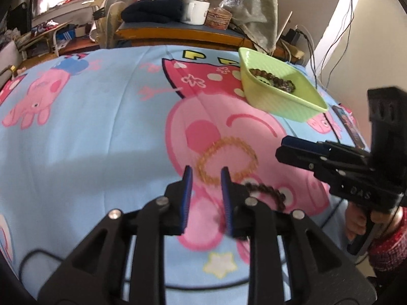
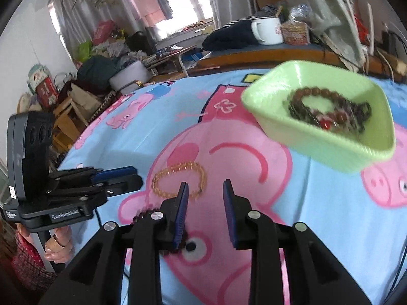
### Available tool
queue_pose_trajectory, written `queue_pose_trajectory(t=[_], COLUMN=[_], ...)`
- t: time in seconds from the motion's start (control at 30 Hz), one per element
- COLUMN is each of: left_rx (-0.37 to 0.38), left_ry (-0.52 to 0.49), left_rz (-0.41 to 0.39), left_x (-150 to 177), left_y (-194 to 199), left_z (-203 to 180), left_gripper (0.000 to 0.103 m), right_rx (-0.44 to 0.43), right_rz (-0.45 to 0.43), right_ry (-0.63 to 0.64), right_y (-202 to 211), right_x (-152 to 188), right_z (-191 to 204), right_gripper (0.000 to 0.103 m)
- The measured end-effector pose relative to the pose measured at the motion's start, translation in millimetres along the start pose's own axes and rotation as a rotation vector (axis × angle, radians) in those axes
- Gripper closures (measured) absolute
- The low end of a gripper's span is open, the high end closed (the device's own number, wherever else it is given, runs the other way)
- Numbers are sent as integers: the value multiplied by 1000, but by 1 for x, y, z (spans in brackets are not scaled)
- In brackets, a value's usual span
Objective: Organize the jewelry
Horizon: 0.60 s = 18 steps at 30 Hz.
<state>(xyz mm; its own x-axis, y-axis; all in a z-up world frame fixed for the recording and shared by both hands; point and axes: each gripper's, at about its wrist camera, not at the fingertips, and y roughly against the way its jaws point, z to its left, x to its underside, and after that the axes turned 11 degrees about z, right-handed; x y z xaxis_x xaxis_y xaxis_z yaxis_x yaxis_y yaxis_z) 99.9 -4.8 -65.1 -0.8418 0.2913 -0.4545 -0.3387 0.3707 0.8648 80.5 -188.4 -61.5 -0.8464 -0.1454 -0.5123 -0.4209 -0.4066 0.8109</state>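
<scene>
A light green tray [image 1: 309,101] [image 2: 328,142] sits on the bedspread and holds several dark and brown bead bracelets [image 1: 273,79] [image 2: 328,106]. An amber bead bracelet [image 1: 229,141] [image 2: 178,170] lies flat on the pink pig print. A dark bead bracelet [image 1: 271,190] [image 2: 142,214] lies closer, partly hidden behind the fingers. My left gripper [image 1: 205,172] is open and empty, just above the near side of the amber bracelet. My right gripper [image 2: 206,185] is open and empty, just right of the amber bracelet. Each gripper shows in the other's view [image 1: 285,147] [image 2: 134,175].
The blue cartoon-pig bedspread [image 1: 89,117] [image 2: 142,127] covers the bed. Behind it stands a desk with a white mug [image 1: 194,10] [image 2: 268,31], a dark garment and cables. Clutter and a stool stand at the left [image 2: 68,117].
</scene>
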Motion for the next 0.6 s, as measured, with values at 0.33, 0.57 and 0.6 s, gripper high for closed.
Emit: queue_pose_trajectory(t=[0.33, 0.57, 0.6], left_rx=[-143, -100, -75], left_ry=[-59, -57, -49], left_rz=[-9, -4, 2], left_x=[-2, -1, 0], left_y=[-22, -21, -19], left_z=[-10, -9, -9], left_gripper=[85, 96, 96], right_rx=[81, 36, 18], right_rz=[82, 85, 78], right_ry=[118, 107, 97], right_y=[-38, -37, -35], right_x=[-14, -13, -12], right_z=[13, 8, 6], right_gripper=[103, 103, 103])
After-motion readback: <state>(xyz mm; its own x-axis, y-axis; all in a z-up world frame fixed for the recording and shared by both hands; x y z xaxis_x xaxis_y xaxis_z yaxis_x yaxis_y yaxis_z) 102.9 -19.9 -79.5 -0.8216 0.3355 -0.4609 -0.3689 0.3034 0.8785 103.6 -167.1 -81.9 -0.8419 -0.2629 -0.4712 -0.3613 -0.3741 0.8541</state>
